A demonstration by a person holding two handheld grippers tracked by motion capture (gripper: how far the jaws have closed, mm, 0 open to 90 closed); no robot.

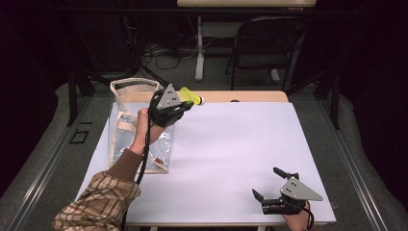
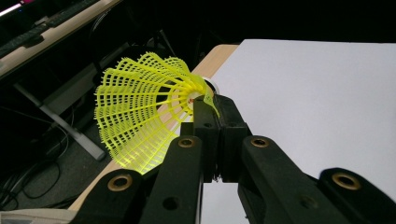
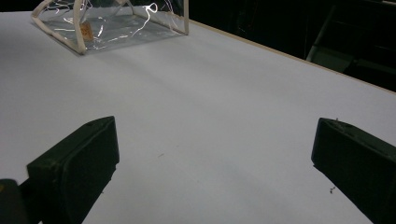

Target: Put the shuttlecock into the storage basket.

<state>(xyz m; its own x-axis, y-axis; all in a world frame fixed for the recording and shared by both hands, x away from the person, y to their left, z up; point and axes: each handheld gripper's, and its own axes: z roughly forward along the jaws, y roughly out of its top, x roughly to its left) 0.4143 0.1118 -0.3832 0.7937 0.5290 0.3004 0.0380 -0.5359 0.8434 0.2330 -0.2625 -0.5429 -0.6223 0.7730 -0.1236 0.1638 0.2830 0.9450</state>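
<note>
While jaws pinch yellow shuttlecock (image 2: 140, 112), unlabelled

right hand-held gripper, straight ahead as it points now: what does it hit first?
Probably the clear bag. The right hand-held gripper is open over bare white table, with nothing nearer in line; depth is uncertain.

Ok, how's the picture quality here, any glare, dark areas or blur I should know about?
High view: surroundings very dark, white table bright, clear bag faintly glinting. Left gripper view: yellow shuttlecock sharp and vivid, background murky. Right gripper view: glare streaks on the bag; near jaws soft and out of focus.
</note>
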